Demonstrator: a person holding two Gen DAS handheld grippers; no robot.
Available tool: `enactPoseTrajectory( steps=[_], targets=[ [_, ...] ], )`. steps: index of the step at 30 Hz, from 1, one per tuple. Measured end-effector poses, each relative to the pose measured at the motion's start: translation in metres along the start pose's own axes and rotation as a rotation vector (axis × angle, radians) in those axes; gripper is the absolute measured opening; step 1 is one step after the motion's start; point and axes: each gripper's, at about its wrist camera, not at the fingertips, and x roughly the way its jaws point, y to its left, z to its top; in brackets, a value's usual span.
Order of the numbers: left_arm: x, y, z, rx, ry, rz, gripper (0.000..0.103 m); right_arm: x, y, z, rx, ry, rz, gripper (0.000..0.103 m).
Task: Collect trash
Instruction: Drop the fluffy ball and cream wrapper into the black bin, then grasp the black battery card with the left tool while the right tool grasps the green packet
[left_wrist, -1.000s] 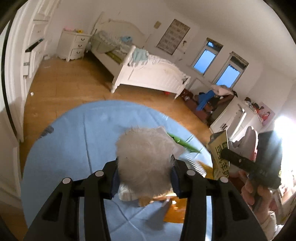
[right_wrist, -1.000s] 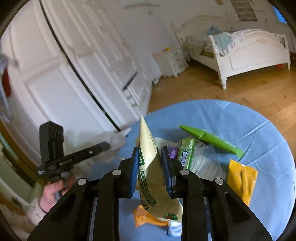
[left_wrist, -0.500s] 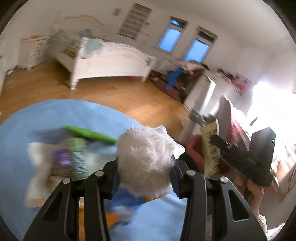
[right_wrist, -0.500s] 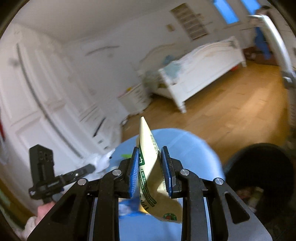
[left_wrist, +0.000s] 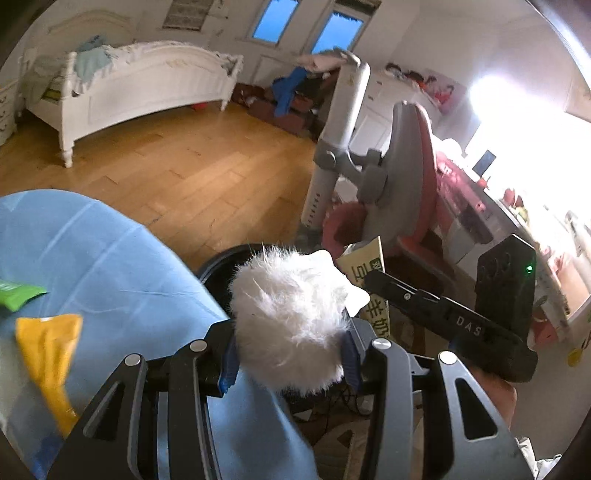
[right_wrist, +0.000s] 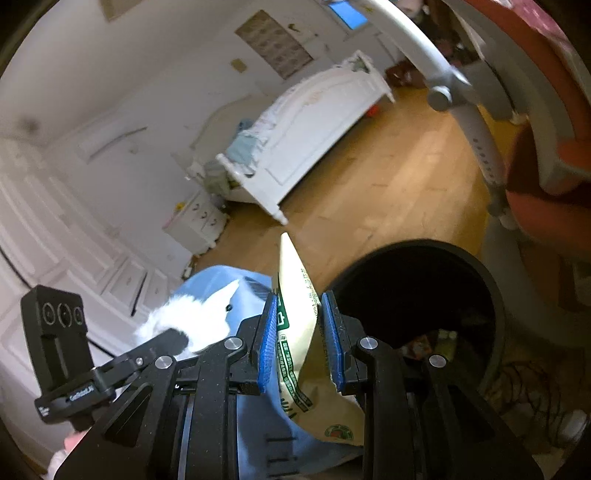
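So the round black trash bin (right_wrist: 491, 295) had a few scraps at the bottom, visible only from the right wrist. Left gripper (left_wrist: 288, 354) was clamped on a fluffy white fur ball (left_wrist: 288, 317), right gripper (right_wrist: 301, 347) pinching a cream paper packet with green print (right_wrist: 295, 314).

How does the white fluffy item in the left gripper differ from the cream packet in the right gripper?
The white fluffy ball is round, furry and unprinted; the cream packet is flat, pointed and carries green printing. The ball fills the left gripper from pad to pad, while the packet stands thin and upright between the wider-set pads of the right gripper. Both are held near the black bin.
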Motion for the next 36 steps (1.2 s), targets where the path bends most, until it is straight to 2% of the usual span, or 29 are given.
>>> enactPoseTrajectory(
  steps=[3, 4, 5, 6, 7, 8, 9, 10, 14, 18, 22, 25, 30, 32, 35, 36],
  targets=[
    [0.015, -0.005, 0.000, 0.019, 0.017, 0.008, 0.047, 0.007, -0.012, -0.001, 0.017, 0.007, -0.009, 0.030],
    [0.019, -0.007, 0.001, 0.031, 0.022, 0.014, 0.052, 0.009, -0.017, -0.001, 0.028, 0.007, -0.018, 0.036],
    [0.023, -0.009, 0.002, 0.045, 0.024, 0.027, 0.054, 0.008, -0.018, 0.000, 0.037, 0.009, -0.024, 0.046],
    [0.026, -0.011, 0.003, 0.061, 0.022, 0.045, 0.062, 0.010, -0.022, 0.001, 0.047, 0.010, -0.030, 0.051],
    [0.027, -0.013, 0.005, 0.071, 0.019, 0.056, 0.073, 0.009, -0.024, 0.002, 0.055, 0.006, -0.041, 0.063],
    [0.026, -0.015, 0.006, 0.078, 0.013, 0.063, 0.077, 0.008, -0.026, 0.002, 0.058, -0.007, -0.054, 0.068],
    [0.025, -0.016, 0.007, 0.083, 0.005, 0.068, 0.083, 0.006, -0.027, 0.002, 0.056, -0.014, -0.061, 0.068],
    [0.024, -0.017, 0.007, 0.087, -0.006, 0.073, 0.085, 0.006, -0.027, 0.001, 0.057, -0.015, -0.068, 0.068],
    [0.014, -0.014, 0.005, 0.087, -0.006, 0.080, 0.085, 0.007, -0.027, 0.001, 0.060, -0.010, -0.074, 0.068],
    [-0.008, -0.006, -0.002, 0.064, -0.032, 0.080, 0.085, 0.014, -0.009, 0.000, 0.024, 0.010, -0.064, 0.068],
    [-0.047, 0.013, -0.016, 0.020, -0.080, 0.099, 0.085, 0.025, 0.027, -0.006, -0.052, 0.048, -0.032, 0.068],
    [-0.088, 0.040, -0.031, -0.025, -0.130, 0.148, 0.085, 0.040, 0.068, -0.012, -0.152, 0.093, 0.013, 0.068],
    [-0.151, 0.095, -0.059, -0.084, -0.190, 0.298, 0.085, 0.071, 0.150, -0.023, -0.333, 0.189, 0.108, 0.068],
    [-0.173, 0.124, -0.072, -0.100, -0.185, 0.359, 0.085, 0.088, 0.187, -0.027, -0.425, 0.241, 0.141, 0.068],
    [-0.190, 0.159, -0.083, -0.142, -0.140, 0.407, 0.086, 0.113, 0.241, -0.036, -0.549, 0.320, 0.191, 0.067],
    [-0.192, 0.173, -0.087, -0.161, -0.108, 0.406, 0.092, 0.123, 0.260, -0.039, -0.581, 0.352, 0.216, 0.067]
  ],
)
